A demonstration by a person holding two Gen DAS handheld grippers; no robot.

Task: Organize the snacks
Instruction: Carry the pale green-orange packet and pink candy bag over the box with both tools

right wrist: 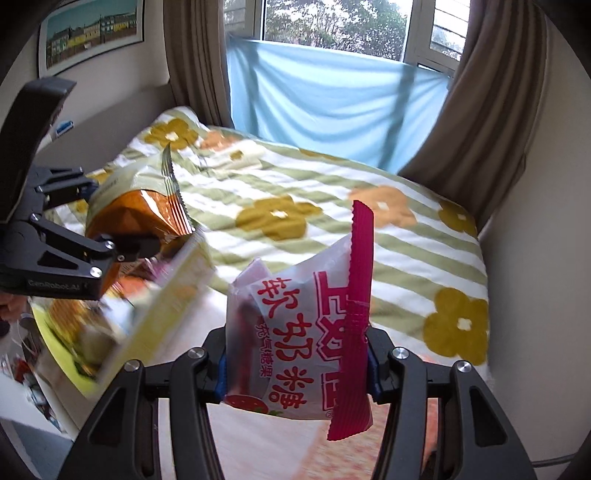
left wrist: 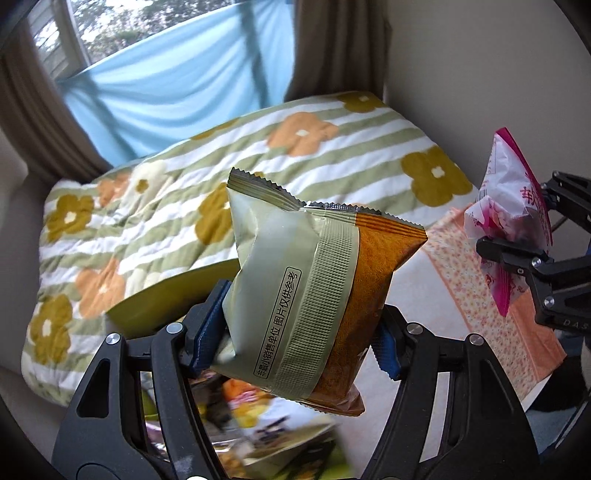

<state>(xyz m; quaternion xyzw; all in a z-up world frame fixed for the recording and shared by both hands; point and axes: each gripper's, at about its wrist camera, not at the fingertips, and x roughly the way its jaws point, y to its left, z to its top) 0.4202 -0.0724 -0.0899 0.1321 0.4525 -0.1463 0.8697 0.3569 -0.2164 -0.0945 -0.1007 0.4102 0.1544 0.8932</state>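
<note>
Two snack packets are up in the air over the bed, one in each hand-held gripper. Taking the flowered quilt point(left wrist: 192, 206) as the landmark: its green and white stripes with orange and mustard flowers cover the bed under both packets.

Left gripper point(left wrist: 295, 336): its blue pads press on the two sides of an olive and orange snack packet point(left wrist: 314, 291), which stands nearly upright, its serrated top seal toward the quilt. The back seam and a line of printed characters face the camera. The jaws are part-way apart, as wide as the packet's body.

Right gripper point(right wrist: 297, 365): it clamps a white and pink candy packet point(right wrist: 295, 339) with red characters and a strawberry on it; a magenta sealed edge runs up its right side. The packet stands upright in front of the quilt's near edge, the blue pads squeezed against both its sides.

Below the olive and orange snack packet, at the quilt's near edge, a yellow-green box point(right wrist: 147, 314) holds more wrappers; it is blurred, and its contents cannot be told apart. Beside it, just this side of the quilt, lies an orange patterned cloth point(left wrist: 491, 295).

Beyond the quilt's far edge hangs a light blue sheet point(right wrist: 332, 103) across the lower window, flanked by brown curtains point(right wrist: 487, 110). A framed picture point(right wrist: 92, 33) hangs on the wall left of the quilt.
</note>
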